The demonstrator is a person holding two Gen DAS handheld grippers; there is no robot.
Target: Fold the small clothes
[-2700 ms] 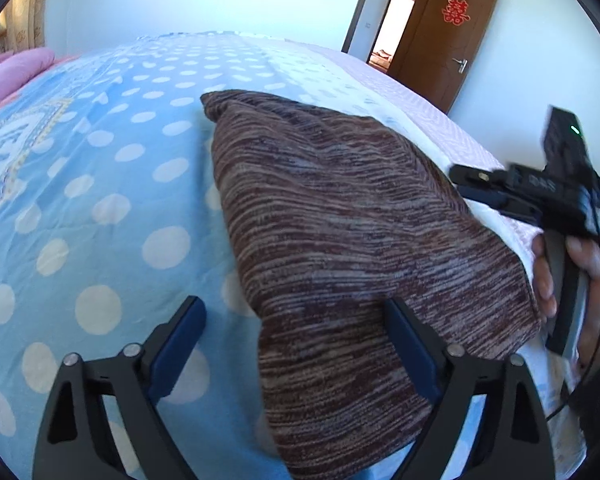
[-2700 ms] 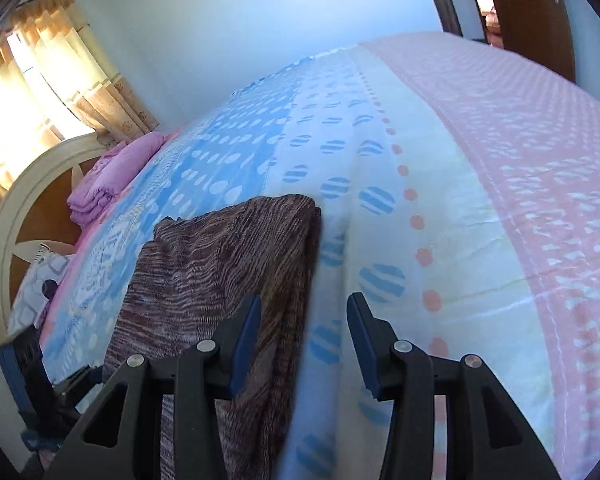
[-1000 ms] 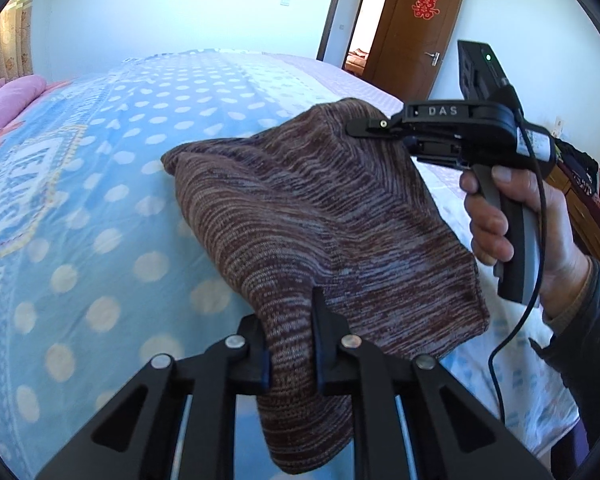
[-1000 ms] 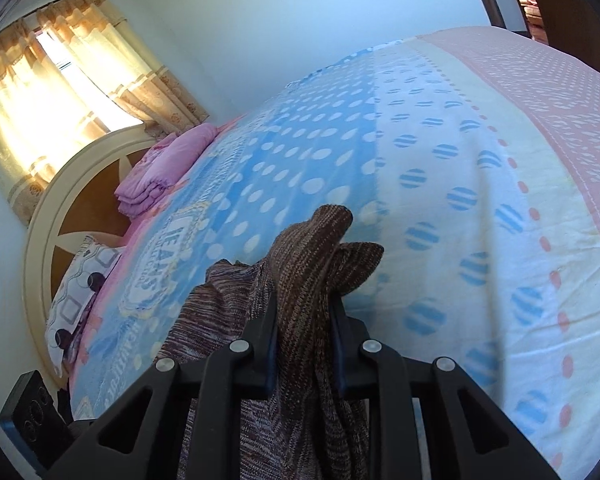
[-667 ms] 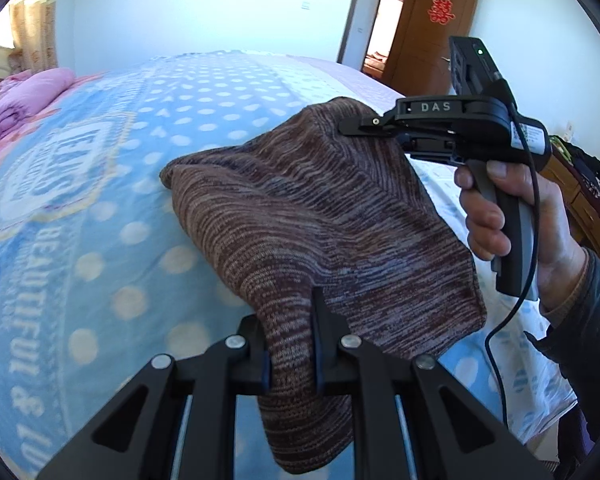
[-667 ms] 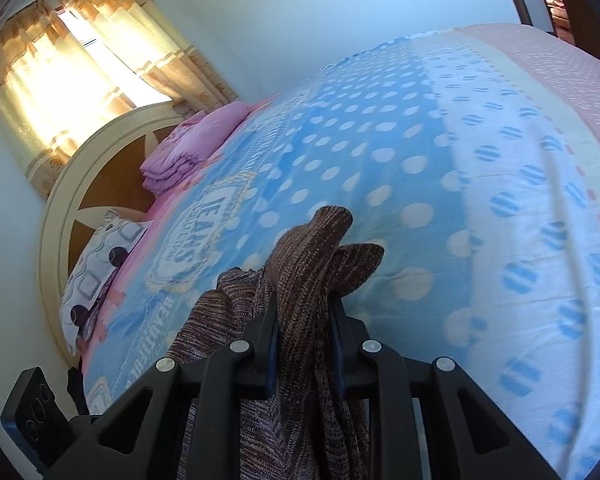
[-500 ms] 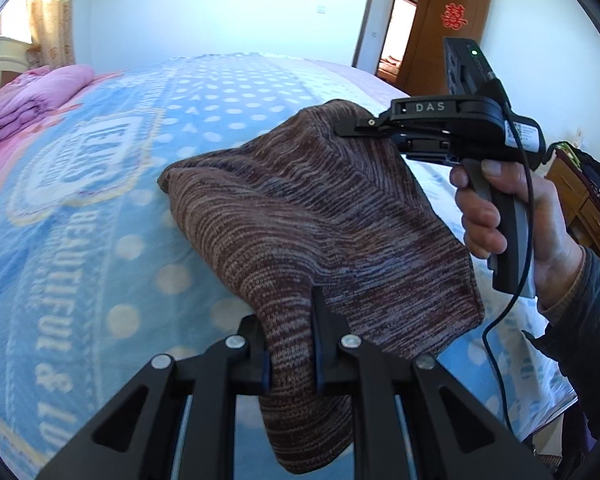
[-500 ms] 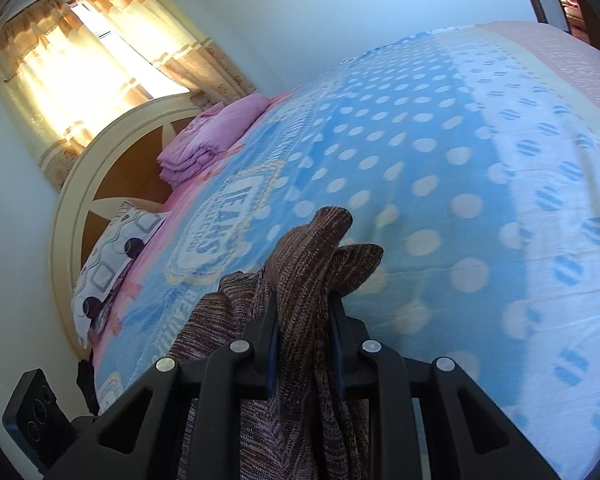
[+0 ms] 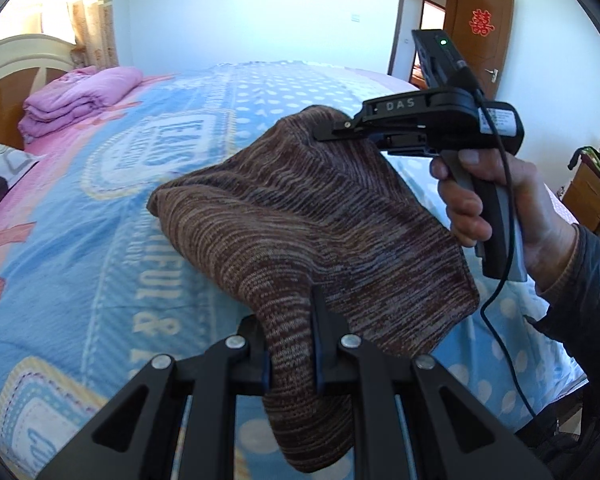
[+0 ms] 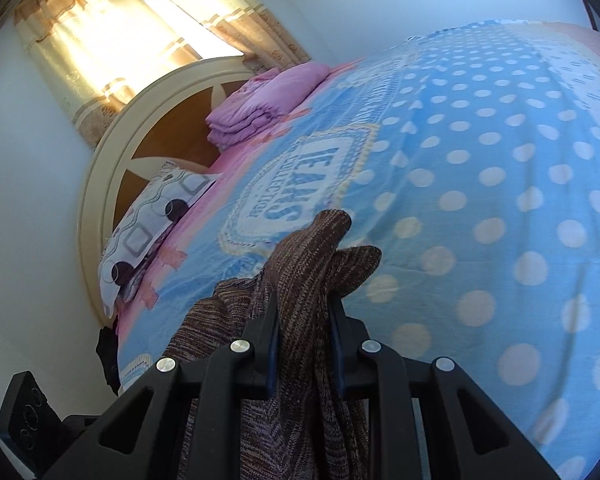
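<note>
While both my tongs, left (image 9: 290,344) and right (image 10: 303,344), are clamping the brown striped knit garment (image 9: 300,232) mid-frame, uneven pulling is risking a skewed fold.

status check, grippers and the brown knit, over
Left gripper shut on brown knit garment. Right gripper shut on its far corner. Garment lifted, slung between both above the bed. Nothing in the way on the spread nearby.
</note>
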